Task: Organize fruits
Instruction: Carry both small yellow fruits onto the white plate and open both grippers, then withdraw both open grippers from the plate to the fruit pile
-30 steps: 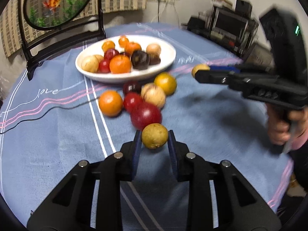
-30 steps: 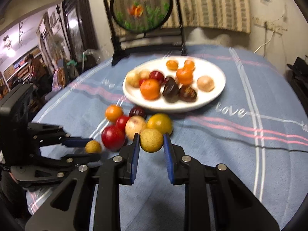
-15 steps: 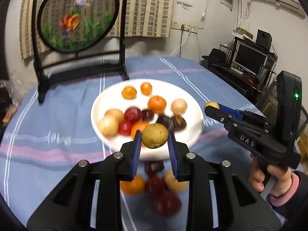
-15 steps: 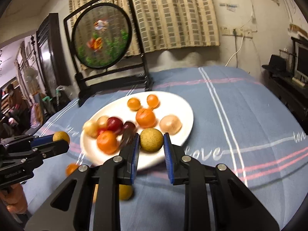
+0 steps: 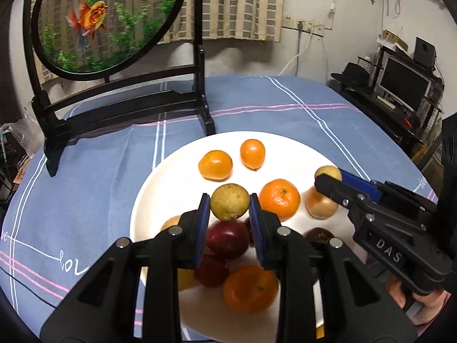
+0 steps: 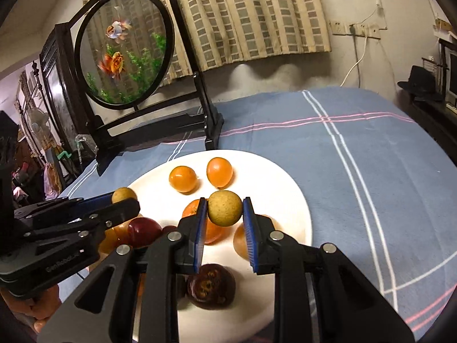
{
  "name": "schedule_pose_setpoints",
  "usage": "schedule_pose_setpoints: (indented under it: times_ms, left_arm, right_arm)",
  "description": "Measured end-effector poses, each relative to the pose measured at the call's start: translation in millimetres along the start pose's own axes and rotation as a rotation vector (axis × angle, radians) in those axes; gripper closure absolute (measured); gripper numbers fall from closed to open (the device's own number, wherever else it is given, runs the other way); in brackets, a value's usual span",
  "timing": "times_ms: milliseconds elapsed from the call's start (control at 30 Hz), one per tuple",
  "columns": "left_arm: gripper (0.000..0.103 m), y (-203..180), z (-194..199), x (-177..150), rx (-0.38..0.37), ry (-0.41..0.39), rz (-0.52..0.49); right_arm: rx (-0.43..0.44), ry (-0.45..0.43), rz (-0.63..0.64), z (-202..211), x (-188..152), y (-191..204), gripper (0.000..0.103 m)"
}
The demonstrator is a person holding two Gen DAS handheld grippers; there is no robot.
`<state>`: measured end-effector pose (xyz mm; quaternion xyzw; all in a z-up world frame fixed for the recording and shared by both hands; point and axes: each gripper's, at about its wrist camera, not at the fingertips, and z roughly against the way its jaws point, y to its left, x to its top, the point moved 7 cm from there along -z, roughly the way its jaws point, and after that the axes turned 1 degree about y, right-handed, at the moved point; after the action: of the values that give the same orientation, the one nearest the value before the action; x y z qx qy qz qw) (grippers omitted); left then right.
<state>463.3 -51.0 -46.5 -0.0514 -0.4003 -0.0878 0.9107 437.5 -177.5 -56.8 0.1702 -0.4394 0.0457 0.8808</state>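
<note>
Both tongs grip fruit: left tongs (image 5: 230, 208) a yellow-brown fruit (image 5: 230, 205), right tongs (image 6: 224, 210) another (image 6: 224, 208). Lower each onto bare plate (image 5: 288, 145) at frame centre before you release.

Two dull yellow-green round fruits (image 5: 230, 205) are showing, one sitting in the left gripper (image 5: 229, 210) and one in the right gripper (image 6: 224, 213). One white oval plate (image 5: 148, 200) is lying below them. It is carrying four orange round citrus fruits (image 5: 279, 199), two glossy red round fruits (image 5: 227, 238), one dark brown wrinkled fruit (image 6: 211, 288) and at least one pale tan round fruit (image 5: 320, 208); others are partly hiding behind the fingers. One round goldfish-painted screen on a black stand (image 5: 94, 23) is standing behind.
</note>
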Motion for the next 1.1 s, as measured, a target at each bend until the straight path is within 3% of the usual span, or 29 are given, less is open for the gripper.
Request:
schedule_pose_setpoints:
  times_ms: [33, 67, 133, 233, 367, 467, 667, 733, 933, 1033, 1100]
  left_arm:
    - [0.04, 1.2, 2.5, -0.4, 0.009, -0.007, 0.005]
    - [0.031, 3.7, 8.5, 0.1, 0.022, -0.031, 0.014]
    - [0.031, 6.2, 19.5, -1.6, 0.022, -0.046, 0.022]
    - [0.017, 13.6, 43.0, -9.2, 0.018, -0.066, 0.055]
    - [0.005, 24.9, 87.9, -28.3, 0.047, -0.127, 0.083]
    - [0.002, 34.5, 115.8, -52.7, 0.073, -0.157, 0.123]
    - [0.002, 45.4, 132.3, -110.1, 0.016, -0.106, 0.189]
    - [0.002, 49.1, 127.1, -128.0, 0.056, -0.047, 0.194]
    - [0.002, 53.1, 125.1, -133.2, 0.069, -0.034, 0.208]
    - [0.002, 52.0, 132.7, -131.8, 0.04, -0.058, 0.217]
    - [0.002, 50.7, 136.0, -129.3, 0.061, -0.076, 0.2]
  right_arm:
    - [0.004, 0.006, -0.002, -0.6, -0.2, 0.2, 0.076]
    - [0.003, 0.002, -0.004, 0.6, 0.1, 0.8, 0.073]
    - [0.004, -0.008, -0.002, 6.3, -0.1, 2.5, 0.069]
    - [0.006, -0.024, -0.008, 15.7, 0.8, 3.7, 0.055]
    - [0.002, -0.057, 0.003, 41.9, 0.3, 8.0, 0.053]
    - [0.01, -0.051, 0.009, 60.2, -10.4, 13.2, 0.053]
    - [0.017, 0.062, 0.07, 76.1, -58.6, 27.8, 0.052]
    - [0.021, 0.098, 0.103, 79.7, -76.1, 34.4, 0.052]
    - [0.008, 0.175, 0.114, 88.8, -100.8, 38.6, 0.052]
    - [-0.008, 0.229, 0.135, 87.9, -106.2, 36.9, 0.052]
    - [-0.019, 0.255, 0.169, 86.5, -108.5, 36.0, 0.052]
